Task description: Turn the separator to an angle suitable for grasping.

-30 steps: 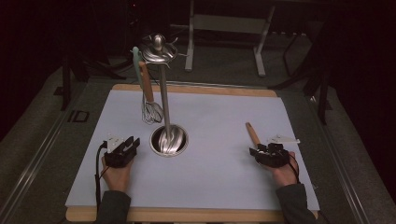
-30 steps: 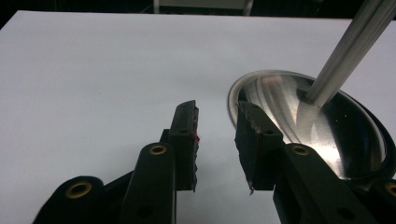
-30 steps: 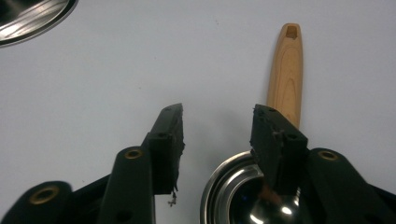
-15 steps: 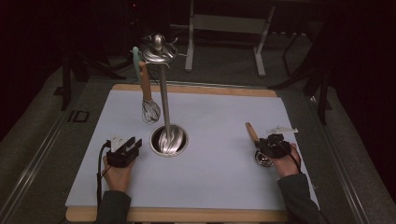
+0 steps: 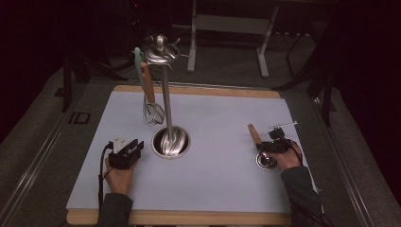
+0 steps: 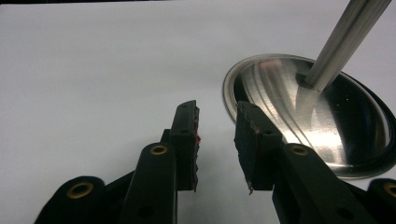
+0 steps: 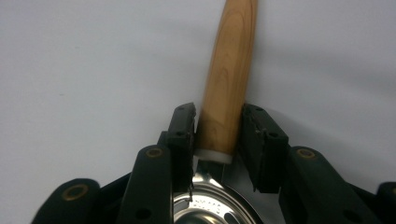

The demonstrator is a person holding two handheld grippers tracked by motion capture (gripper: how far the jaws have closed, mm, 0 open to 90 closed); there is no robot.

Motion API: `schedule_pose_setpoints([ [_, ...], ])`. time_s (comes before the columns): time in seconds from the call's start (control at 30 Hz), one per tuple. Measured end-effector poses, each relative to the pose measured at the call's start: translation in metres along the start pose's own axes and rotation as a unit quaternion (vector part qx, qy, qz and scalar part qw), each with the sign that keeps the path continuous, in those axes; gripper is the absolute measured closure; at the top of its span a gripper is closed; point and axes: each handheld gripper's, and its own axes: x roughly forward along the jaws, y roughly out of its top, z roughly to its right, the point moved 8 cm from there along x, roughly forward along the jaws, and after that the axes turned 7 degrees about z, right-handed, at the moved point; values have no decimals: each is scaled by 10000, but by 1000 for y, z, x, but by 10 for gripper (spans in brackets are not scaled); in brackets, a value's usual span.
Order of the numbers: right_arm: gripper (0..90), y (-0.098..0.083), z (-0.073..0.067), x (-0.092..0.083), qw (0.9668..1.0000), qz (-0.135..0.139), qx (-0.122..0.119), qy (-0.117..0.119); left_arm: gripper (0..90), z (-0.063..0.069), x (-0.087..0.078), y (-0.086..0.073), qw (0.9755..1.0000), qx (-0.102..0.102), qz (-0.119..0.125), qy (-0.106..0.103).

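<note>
While wooden handle (image 7: 228,79) lies between them, right gripper (image 7: 218,135) jaws just reopened slightly.

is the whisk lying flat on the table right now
No, the whisk hangs from the top of the metal stand, wire head down near the white mat.

A dim recording workspace is seen, not a home kitchen: a white mat (image 5: 222,142) is laid on a wooden board (image 5: 189,218), with metal stand legs (image 5: 227,28) glimpsed behind in darkness.
</note>
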Motion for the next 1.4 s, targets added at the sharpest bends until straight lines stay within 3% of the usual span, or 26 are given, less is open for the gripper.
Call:
schedule_pose_setpoints([
  [0.17, 693, -1, -8, 1, 9998, -88, -68, 160, 696, 0, 0, 0, 10000, 21, -19, -1],
  [0.23, 703, -3, -23, 2, 9980, -262, -481, 308, 695, 0, 0, 0, 10000, 27, -22, -3],
  [0.3, 703, -4, -28, 2, 9970, -303, -597, 384, 695, 0, 0, 0, 10000, 35, -31, -10],
  [0.43, 702, -9, -48, 0, 9904, -583, -1077, 641, 691, 1, 1, 0, 10000, 48, -43, -8],
  [0.47, 702, -11, -57, -1, 9872, -709, -1221, 746, 688, 1, 1, -1, 10000, 54, -49, -7],
  [0.57, 702, -13, -60, -1, 9859, -771, -1256, 790, 687, 1, 1, -1, 9999, 78, -77, -10],
  [0.6, 702, -15, -68, -2, 9819, -912, -1363, 944, 686, 1, 1, -1, 9999, 83, -83, -8],
  [0.7, 701, -18, -80, -2, 9748, -1123, -1533, 1165, 689, 1, 2, -1, 9999, 69, -97, -13],
  [0.73, 701, -18, -80, -2, 9748, -1123, -1533, 1165, 690, 1, 2, -1, 9999, 69, -97, -13],
  [0.77, 700, -19, -84, -2, 9716, -1217, -1604, 1241, 690, 1, 2, -1, 9999, 75, -101, -8],
  [0.8, 693, -19, -89, -1, 9670, -1370, -1783, 1197, 692, 1, 2, -1, 9999, 79, -98, -9],
  [0.83, 690, -18, -90, 0, 9648, -1470, -1862, 1133, 692, 1, 2, -1, 9999, 77, -99, -7],
  [0.87, 682, -17, -93, 1, 9591, -1667, -2065, 987, 692, 1, 2, -1, 9999, 83, -99, -8],
  [0.9, 682, -17, -93, 1, 9591, -1667, -2065, 987, 692, 1, 2, -1, 9999, 79, -100, -11],
  [1.0, 679, -16, -99, 3, 9497, -1979, -2311, 747, 692, 2, 2, -1, 9999, 80, -101, -15],
  [1.1, 688, -14, -100, 4, 9430, -2179, -2436, 634, 691, 1, 2, -1, 9999, 76, -100, -19],
  [1.27, 694, -13, -101, 5, 9431, -2202, -2419, 591, 691, 1, 2, -1, 9999, 56, -108, -23],
  [1.4, 695, -14, -103, 4, 9485, -1961, -2418, 594, 690, 1, 2, -1, 9999, 58, -107, -25],
])
